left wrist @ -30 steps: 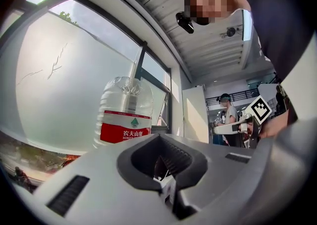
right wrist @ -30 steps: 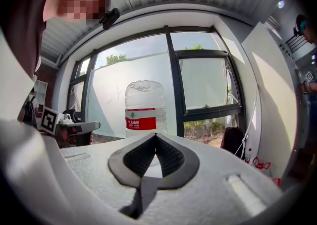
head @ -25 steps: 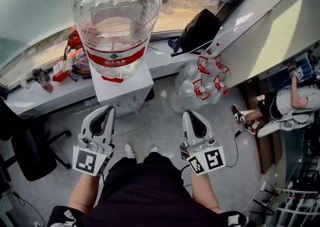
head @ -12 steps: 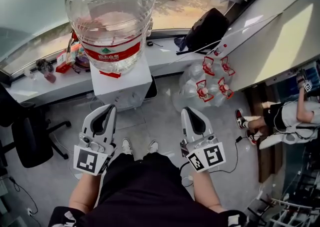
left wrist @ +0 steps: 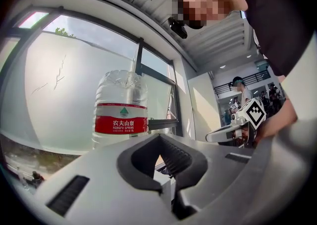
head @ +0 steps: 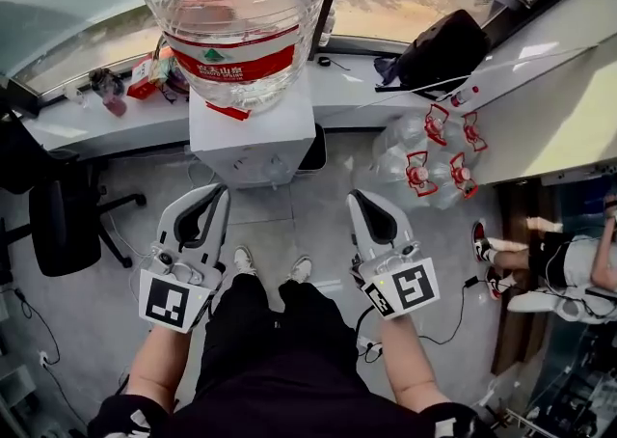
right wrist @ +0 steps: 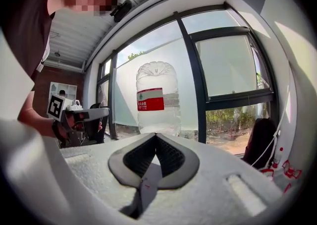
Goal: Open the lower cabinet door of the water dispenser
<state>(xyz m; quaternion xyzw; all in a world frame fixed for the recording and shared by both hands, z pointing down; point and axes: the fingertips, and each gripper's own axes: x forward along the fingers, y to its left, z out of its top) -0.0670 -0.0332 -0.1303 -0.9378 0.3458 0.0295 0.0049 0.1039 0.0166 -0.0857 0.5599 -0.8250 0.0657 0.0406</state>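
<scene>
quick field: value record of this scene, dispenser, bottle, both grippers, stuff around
water dispenser: white, beside the window ledge, ahead of the person
bottle: large, clear, red label, seated on the dispenser
lower cabinet door: not visible; state unknown
left gripper: shut, empty, short of the dispenser
right gripper: shut, empty, short of the dispenser
spare bottles: on the floor, right of the dispenser
black bag: on the ledge
office chair: far left
</scene>
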